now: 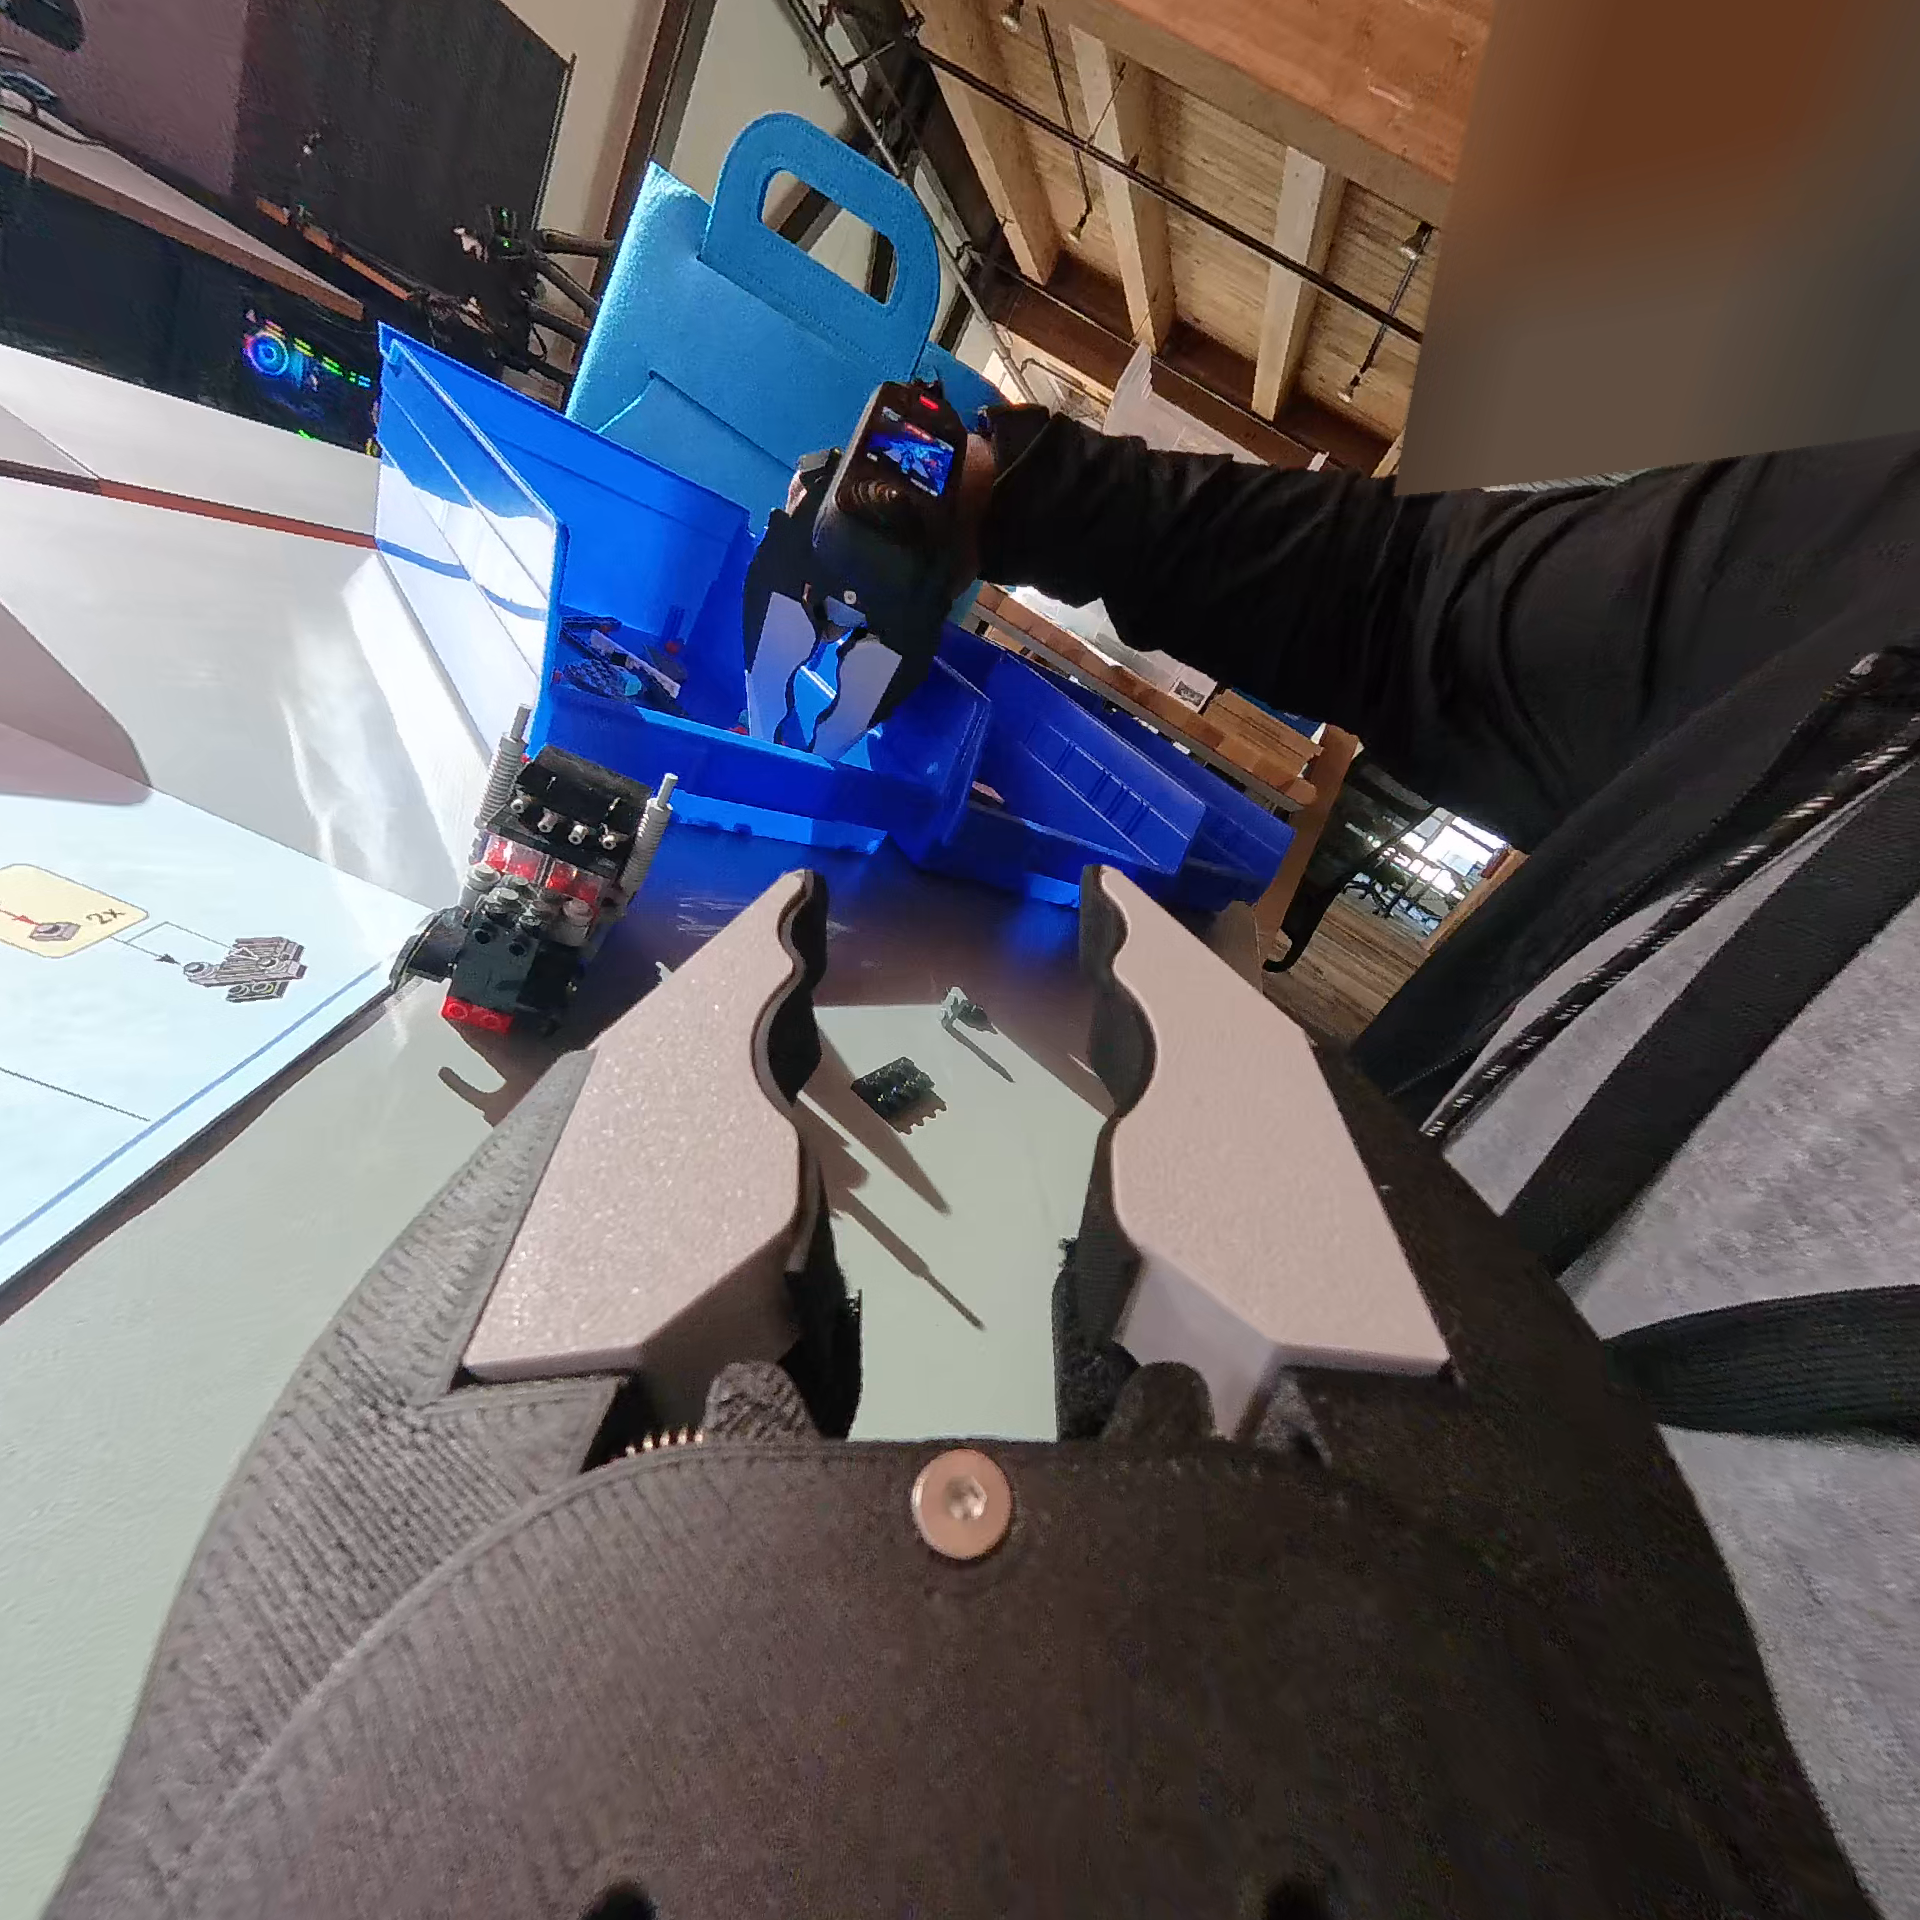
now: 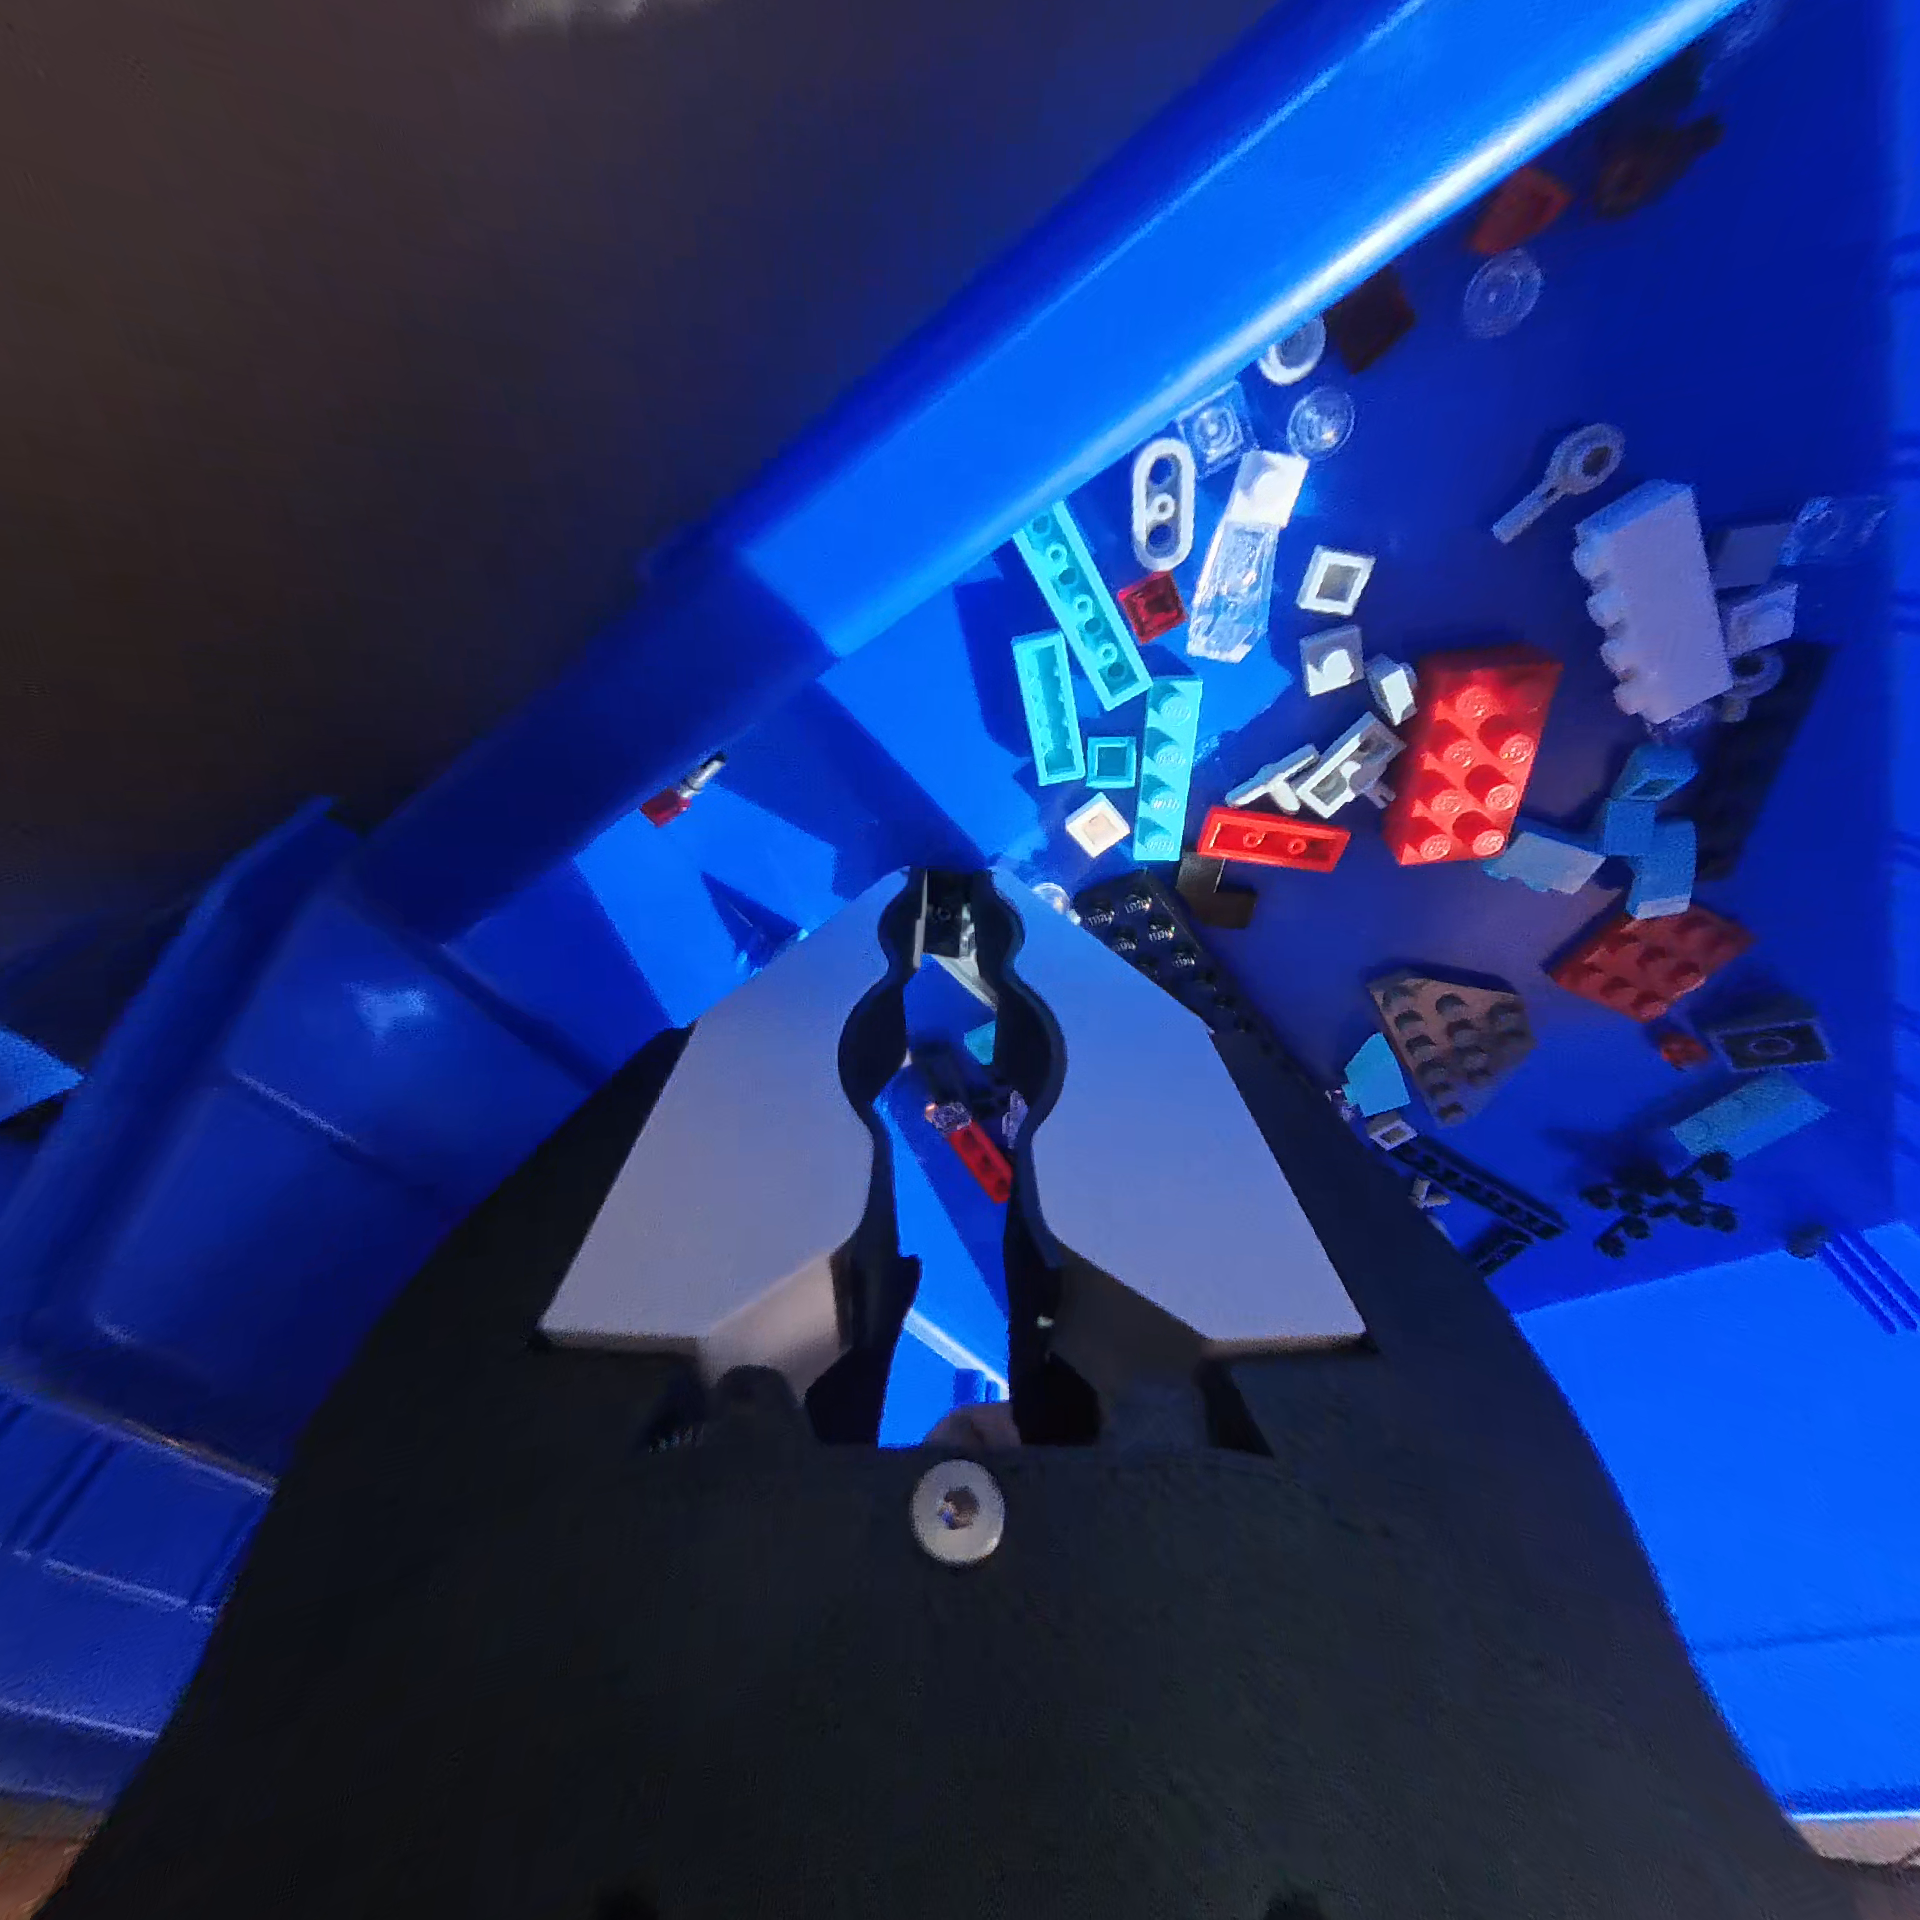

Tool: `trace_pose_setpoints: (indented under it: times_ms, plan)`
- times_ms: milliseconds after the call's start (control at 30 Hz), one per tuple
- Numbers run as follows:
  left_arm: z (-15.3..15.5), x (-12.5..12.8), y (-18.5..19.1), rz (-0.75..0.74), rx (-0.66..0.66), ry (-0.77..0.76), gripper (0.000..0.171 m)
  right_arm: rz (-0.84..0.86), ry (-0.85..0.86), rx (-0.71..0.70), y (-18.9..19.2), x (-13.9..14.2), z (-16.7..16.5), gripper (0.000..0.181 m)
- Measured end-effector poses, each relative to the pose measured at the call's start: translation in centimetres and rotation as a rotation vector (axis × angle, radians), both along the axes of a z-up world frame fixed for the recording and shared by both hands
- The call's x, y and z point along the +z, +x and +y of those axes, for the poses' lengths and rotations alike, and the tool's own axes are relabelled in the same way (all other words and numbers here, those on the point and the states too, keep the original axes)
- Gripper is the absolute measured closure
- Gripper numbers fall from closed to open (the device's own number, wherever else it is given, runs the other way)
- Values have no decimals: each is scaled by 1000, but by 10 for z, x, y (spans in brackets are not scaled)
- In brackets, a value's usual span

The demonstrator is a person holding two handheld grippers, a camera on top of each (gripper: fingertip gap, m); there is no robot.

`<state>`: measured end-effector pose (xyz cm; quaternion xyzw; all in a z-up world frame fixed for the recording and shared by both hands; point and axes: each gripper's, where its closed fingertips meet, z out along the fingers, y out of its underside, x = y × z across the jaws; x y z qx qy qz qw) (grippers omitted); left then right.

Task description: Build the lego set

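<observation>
A black, coarsely ribbed 3D-printed left gripper [image 1: 951,914] is seen with two grey, matte plastic fingers [image 1: 675,1164] whose inner edges are cut in a wavy profile. A single silver countersunk screw [image 1: 961,1503] is set in the middle of its rounded black body, and a small coiled spring [image 1: 655,1442] is visible at the base of one finger. The matching black right gripper [image 2: 948,914] is fitted with pale grey fingers [image 2: 1153,1164] of the same scalloped outline and an identical silver screw [image 2: 957,1510]. A small camera with a lit rear screen [image 1: 912,447] is mounted on its back. A long black sleeve [image 1: 1351,582] and dark strapped garment [image 1: 1714,1195] are worn.
</observation>
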<state>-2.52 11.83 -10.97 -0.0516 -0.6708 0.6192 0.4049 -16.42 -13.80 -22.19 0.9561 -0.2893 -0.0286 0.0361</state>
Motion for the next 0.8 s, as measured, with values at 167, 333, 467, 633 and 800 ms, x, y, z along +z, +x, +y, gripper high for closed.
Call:
trace_pose_setpoints:
  times_ms: [167,333,467,633,800]
  plan:
    - [1,2,2,5,9,-11,122,-39,-39,-23,1,7,-2,170]
    - [2,2,5,1,26,-16,122,-308,26,-153,30,63,37,170]
    - [0,0,3,-10,19,-1,122,-547,137,-230,43,106,108,170]
    - [-1,-3,1,-23,12,17,122,-775,298,-344,55,91,187,170]
    - [-3,-7,-3,-54,11,37,122,-858,340,-512,64,47,198,170]
